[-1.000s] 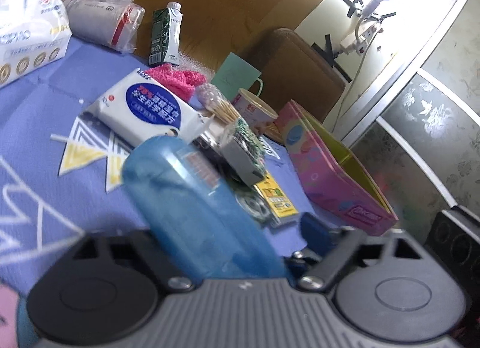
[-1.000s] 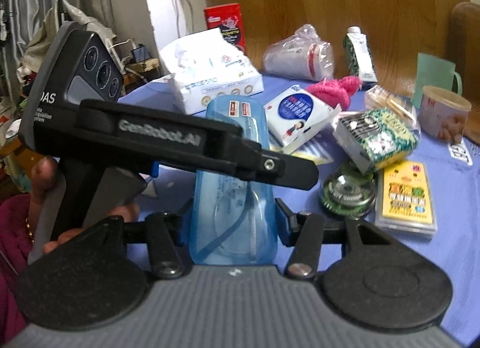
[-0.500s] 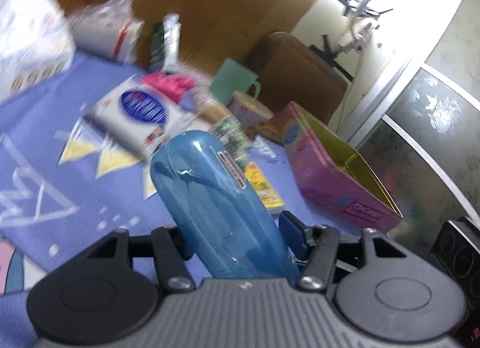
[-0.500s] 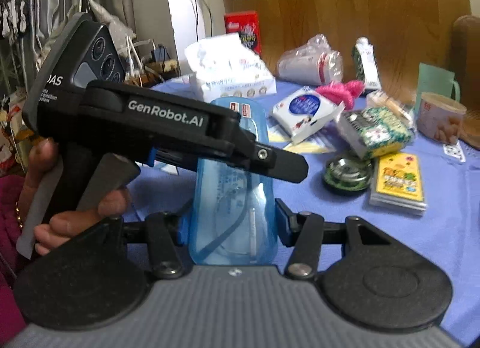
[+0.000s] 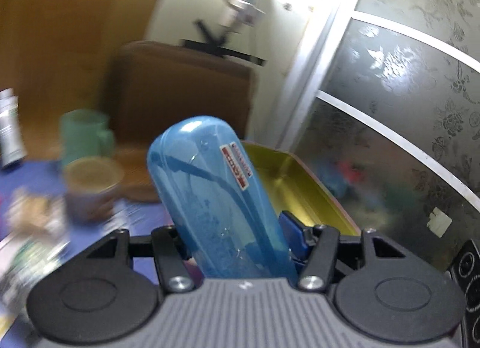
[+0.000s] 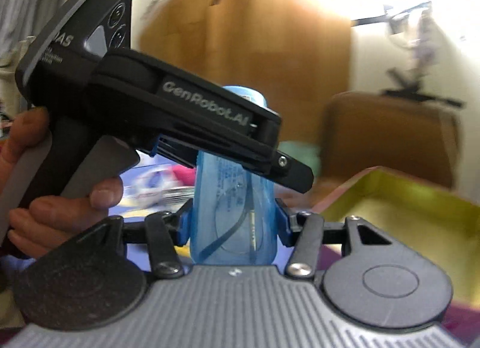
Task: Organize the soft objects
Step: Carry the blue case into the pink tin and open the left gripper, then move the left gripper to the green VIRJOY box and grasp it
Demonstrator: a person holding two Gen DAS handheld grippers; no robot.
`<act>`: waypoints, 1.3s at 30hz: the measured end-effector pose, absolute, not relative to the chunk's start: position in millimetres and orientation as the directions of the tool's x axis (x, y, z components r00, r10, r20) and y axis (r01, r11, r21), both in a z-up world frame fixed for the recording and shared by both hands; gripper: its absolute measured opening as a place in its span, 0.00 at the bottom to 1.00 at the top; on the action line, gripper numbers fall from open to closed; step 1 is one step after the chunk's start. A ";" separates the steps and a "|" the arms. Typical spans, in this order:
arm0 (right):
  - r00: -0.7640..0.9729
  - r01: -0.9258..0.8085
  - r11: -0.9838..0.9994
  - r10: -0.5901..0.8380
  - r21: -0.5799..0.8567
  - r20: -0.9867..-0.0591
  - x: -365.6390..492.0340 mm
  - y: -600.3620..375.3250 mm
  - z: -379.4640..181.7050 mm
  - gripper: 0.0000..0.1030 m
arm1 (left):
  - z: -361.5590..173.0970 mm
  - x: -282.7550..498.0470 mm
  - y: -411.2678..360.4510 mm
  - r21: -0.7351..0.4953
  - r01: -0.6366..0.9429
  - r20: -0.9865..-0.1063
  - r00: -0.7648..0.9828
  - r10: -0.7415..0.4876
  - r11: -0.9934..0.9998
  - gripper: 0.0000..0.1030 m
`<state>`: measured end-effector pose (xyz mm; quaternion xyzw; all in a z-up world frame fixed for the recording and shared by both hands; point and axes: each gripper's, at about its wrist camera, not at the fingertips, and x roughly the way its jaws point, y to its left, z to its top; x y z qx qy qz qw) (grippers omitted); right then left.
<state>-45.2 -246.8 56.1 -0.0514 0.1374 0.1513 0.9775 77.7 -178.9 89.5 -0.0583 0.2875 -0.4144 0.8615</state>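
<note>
Moved: both grippers swing the blue glasses case (image 5: 222, 198) from the cluttered cloth toward the tin box (image 5: 303, 186) at 1 o'clock.
Grip: left gripper (image 5: 240, 246) and right gripper (image 6: 231, 222) both clamp the case.
Next: lower it into the box.

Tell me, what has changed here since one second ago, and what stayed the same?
The left claw has closed on the blue case, which the right claw held already. Both have carried it away from the cluttered cloth toward the open yellow-lined tin, now close ahead. The right claw's grip is unchanged, and the case is still closed.
</note>
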 end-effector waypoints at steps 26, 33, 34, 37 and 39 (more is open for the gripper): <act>0.951 0.053 0.991 -0.012 0.126 -0.309 -45.1 -352.1 47.7 0.55 | 84.6 47.3 -183.4 -0.230 0.714 -0.415 0.542 -0.731 0.661 0.88; 0.933 -0.143 0.980 0.180 0.138 -0.311 -50.2 -281.4 46.8 0.55 | 58.3 34.4 -43.2 -0.207 0.505 -0.445 0.714 -0.540 0.838 0.88; 0.922 -0.174 0.975 0.211 0.137 -0.326 -48.1 -269.3 43.5 0.55 | 53.1 36.3 -27.5 -0.206 0.461 -0.464 0.730 -0.501 0.863 0.88; 0.881 -0.246 0.960 0.280 0.135 -0.381 -36.2 -237.1 32.8 0.55 | 36.4 38.7 9.3 -0.207 0.351 -0.512 0.757 -0.406 0.913 0.88; 0.846 -0.289 0.947 0.322 0.143 -0.425 -29.3 -216.9 24.7 0.55 | 26.3 40.0 26.0 -0.221 0.307 -0.532 0.757 -0.378 0.926 0.88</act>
